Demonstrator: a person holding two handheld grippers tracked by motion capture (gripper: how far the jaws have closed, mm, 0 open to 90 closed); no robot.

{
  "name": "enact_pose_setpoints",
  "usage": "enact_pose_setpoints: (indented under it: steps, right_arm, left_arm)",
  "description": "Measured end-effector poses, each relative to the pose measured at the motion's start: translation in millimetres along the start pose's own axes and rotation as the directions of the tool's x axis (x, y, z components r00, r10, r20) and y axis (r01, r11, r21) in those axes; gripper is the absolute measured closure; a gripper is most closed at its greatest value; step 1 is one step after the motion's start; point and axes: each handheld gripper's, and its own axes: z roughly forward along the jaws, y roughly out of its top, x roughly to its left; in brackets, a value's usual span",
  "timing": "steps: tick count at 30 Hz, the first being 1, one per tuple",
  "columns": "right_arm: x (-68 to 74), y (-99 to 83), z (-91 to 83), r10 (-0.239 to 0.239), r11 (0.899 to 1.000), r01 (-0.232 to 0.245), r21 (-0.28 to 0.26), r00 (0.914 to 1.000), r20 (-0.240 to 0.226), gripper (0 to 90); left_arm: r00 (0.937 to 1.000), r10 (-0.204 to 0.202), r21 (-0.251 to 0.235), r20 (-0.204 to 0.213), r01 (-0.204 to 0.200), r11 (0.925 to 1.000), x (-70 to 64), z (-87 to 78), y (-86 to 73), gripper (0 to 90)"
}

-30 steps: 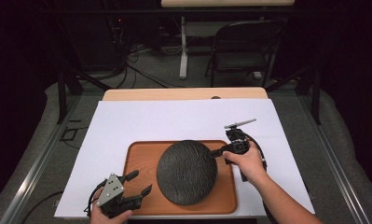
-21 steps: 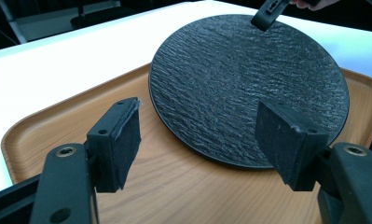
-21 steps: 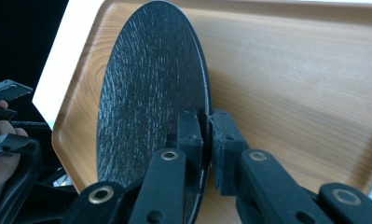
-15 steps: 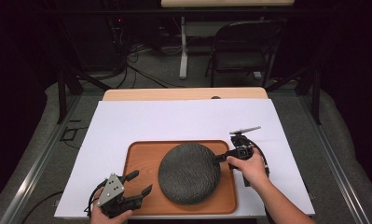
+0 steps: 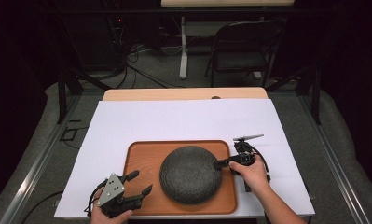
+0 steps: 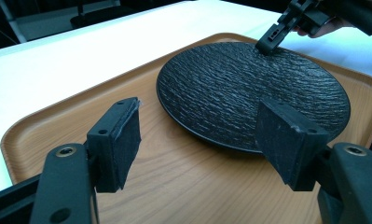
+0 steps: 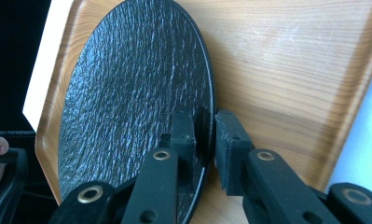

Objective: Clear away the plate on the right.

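Note:
A round black textured plate (image 5: 190, 175) lies on a wooden tray (image 5: 141, 158) near the table's front edge. My right gripper (image 5: 218, 163) reaches in from the right and is shut on the plate's right rim. In the right gripper view the two jaws of that gripper (image 7: 204, 126) pinch the rim of the plate (image 7: 127, 93) over the tray (image 7: 277, 60). My left gripper (image 5: 143, 181) stands open at the tray's front left corner with nothing between its jaws. The left gripper view has that gripper (image 6: 200, 112) facing the plate (image 6: 249, 79), with the right gripper (image 6: 267, 44) at the far rim.
A white sheet (image 5: 183, 121) covers most of the table, with bare room behind the tray. The table's wooden far edge (image 5: 183, 93) shows beyond it. A folding chair (image 5: 244, 46) and cables stand on the floor behind.
The plate, tipped up on its edge a second ago, has come down nearly flat on the tray. The right hand moved down and toward the front with it. The left gripper stayed put.

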Motion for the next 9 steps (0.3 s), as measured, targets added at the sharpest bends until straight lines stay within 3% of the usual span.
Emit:
enact_pose_setpoints:
  steps: [5,6,9]
  right_arm:
    - [0.5,-3.1,-1.3,-0.022,0.999,0.022,-0.025,0.9997,0.014,76.5]
    - [1.3,-4.2,-4.6,-0.037,0.999,0.038,-0.037,0.9987,0.036,74.4]
    - [-0.4,-9.4,-13.7,-0.055,0.992,0.058,-0.109,0.9981,0.027,67.8]
  left_arm:
    - [1.0000,0.002,0.002,-0.006,-0.002,1.0000,0.1,-0.6,0.1,31.4]
    - [1.0000,0.003,0.003,-0.007,-0.003,1.0000,0.3,-0.7,0.0,31.4]
    - [0.9999,0.002,0.007,-0.013,-0.002,1.0000,0.5,-0.2,-0.2,31.4]
